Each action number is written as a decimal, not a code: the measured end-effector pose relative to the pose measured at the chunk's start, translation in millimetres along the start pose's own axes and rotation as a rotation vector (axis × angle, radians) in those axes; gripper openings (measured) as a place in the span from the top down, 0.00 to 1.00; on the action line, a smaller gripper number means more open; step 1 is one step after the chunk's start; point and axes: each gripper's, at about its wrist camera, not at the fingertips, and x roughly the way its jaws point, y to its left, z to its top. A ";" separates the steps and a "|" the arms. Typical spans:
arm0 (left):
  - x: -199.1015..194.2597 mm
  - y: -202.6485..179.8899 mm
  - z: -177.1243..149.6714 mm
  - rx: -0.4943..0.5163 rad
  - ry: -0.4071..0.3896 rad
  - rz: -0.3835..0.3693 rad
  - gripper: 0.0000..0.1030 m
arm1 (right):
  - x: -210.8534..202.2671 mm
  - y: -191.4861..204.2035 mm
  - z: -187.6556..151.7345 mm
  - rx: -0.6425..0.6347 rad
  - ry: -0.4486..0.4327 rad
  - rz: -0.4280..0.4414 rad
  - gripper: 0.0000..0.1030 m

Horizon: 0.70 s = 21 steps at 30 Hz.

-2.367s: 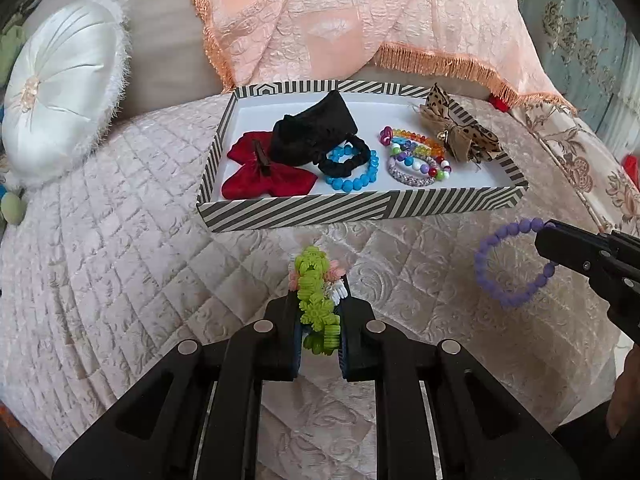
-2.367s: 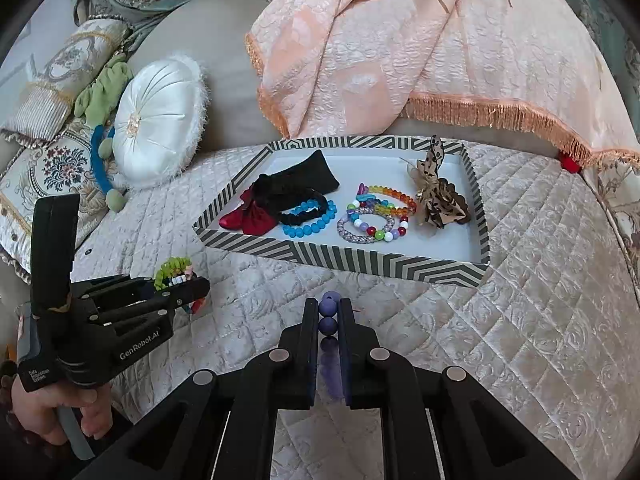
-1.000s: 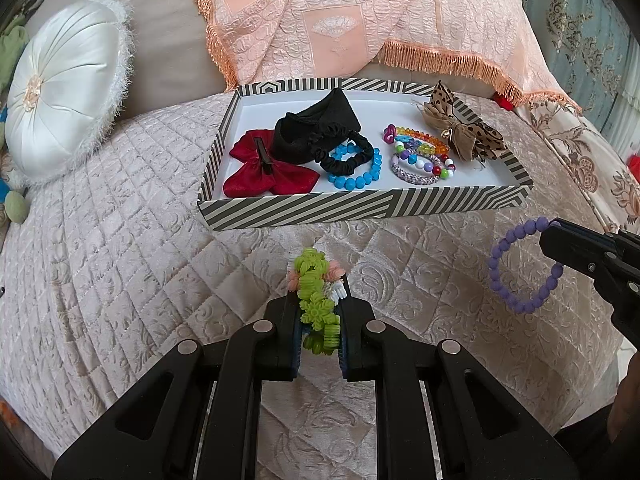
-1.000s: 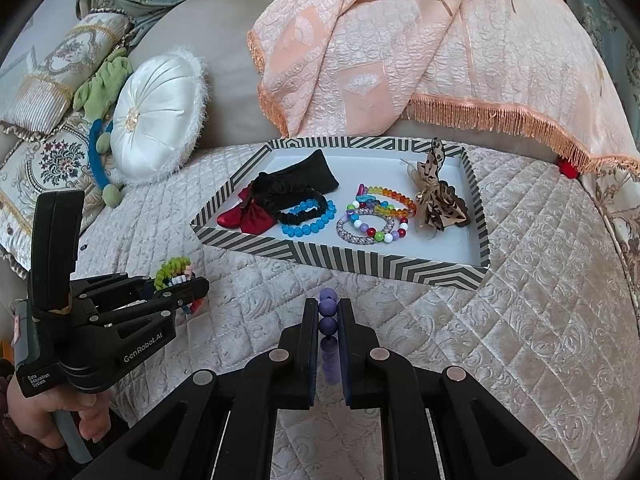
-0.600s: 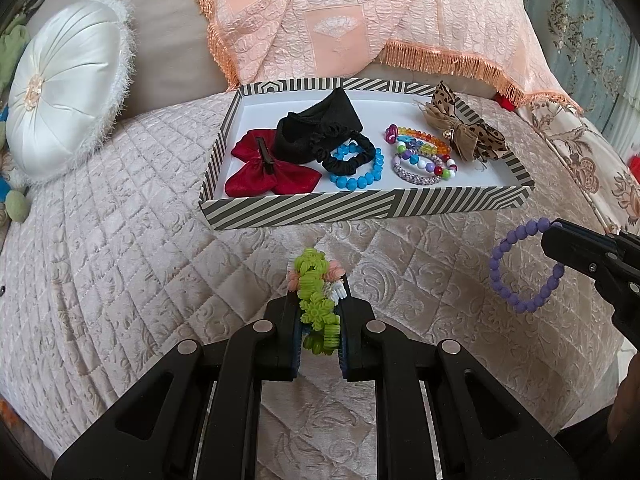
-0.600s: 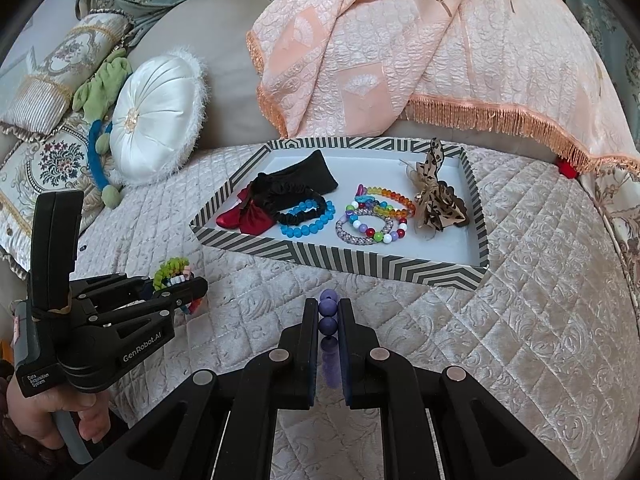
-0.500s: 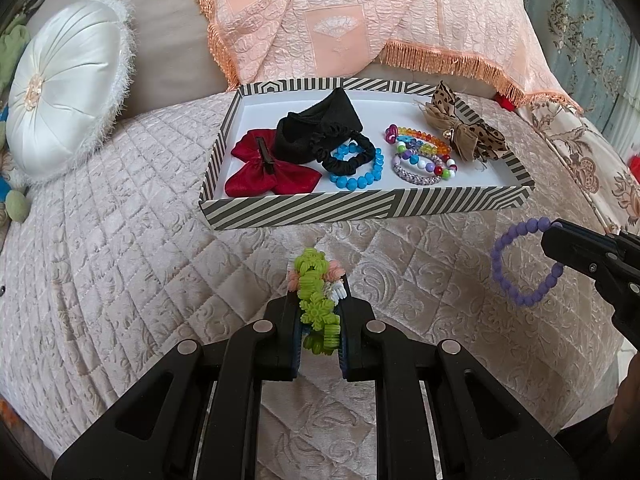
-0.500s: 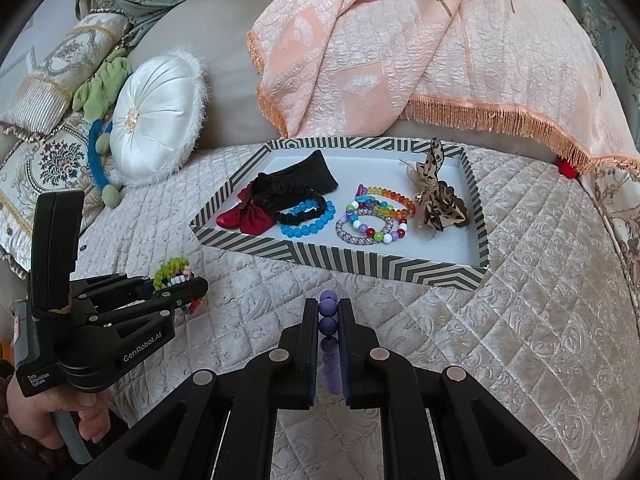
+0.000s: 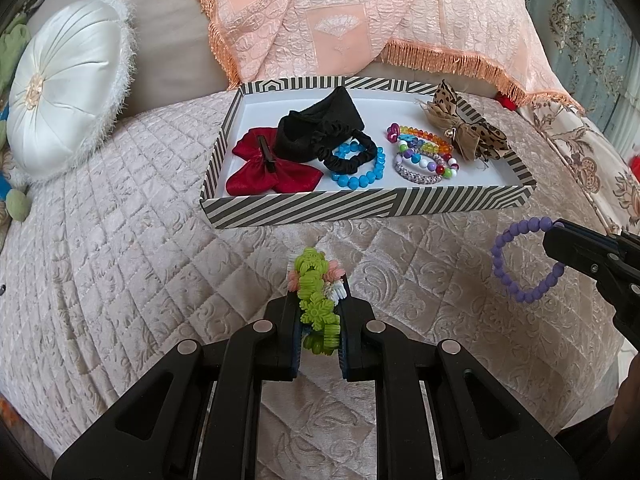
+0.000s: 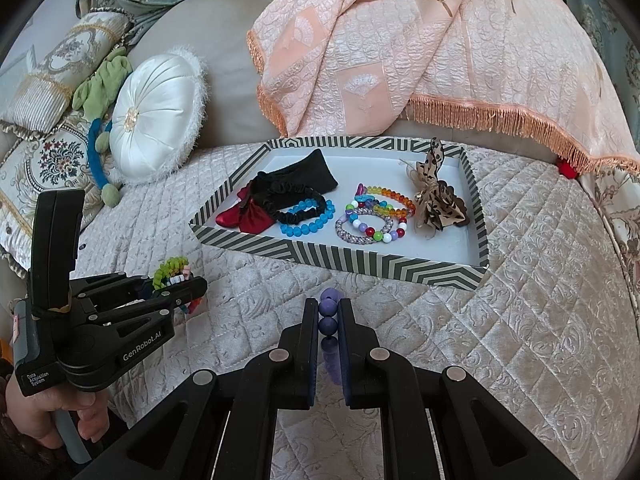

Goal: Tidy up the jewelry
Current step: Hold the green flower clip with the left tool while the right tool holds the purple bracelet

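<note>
Quilted cream bedspread (image 9: 120, 240) fills the foreground, and on it rests a striped tray (image 9: 360, 202) already holding most of the jewelry. Just short of the tray's near wall, the left gripper (image 9: 319, 320) is clenched on a green flower bracelet (image 9: 316, 300), which stands up between its black fingers above the quilt. To its right, the right gripper (image 10: 329, 322) pinches a purple bead bracelet (image 10: 329, 312) — seen from the left wrist as a loop (image 9: 524, 260) hanging free in the air off the gripper's tip (image 9: 560, 240), near the tray's right front corner.

Inside the tray, from left to right, lie a red bow clip (image 9: 268, 168), a black cloth headband (image 9: 320, 128), a black scrunchie (image 9: 352, 152) overlapping a blue bead bracelet (image 9: 360, 174), a cluster of multicoloured bead bracelets (image 9: 424, 156) and a leopard-print bow (image 9: 468, 128) against the right wall. The tray's front right area shows bare white floor.

Beyond the tray, a peach fringed throw (image 9: 360, 20) drapes over a grey cushion back — and a round white satin pillow (image 9: 68, 96) leans at the left. From the right wrist, a floral embroidered pillow (image 10: 44, 168) and a green plush toy (image 10: 100, 88) sit further left, and the person's left hand (image 10: 44, 416) grips the handle of the left gripper.
</note>
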 end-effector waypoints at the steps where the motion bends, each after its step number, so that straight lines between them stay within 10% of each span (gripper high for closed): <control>1: 0.6 -0.9 0.5 0.001 0.000 -0.001 0.88 | 0.0 0.1 0.0 0.000 0.000 0.000 0.92; 21: -3.2 9.0 28.1 -0.005 -0.015 -0.008 0.88 | -0.9 -7.9 26.0 0.005 -0.025 -0.025 0.92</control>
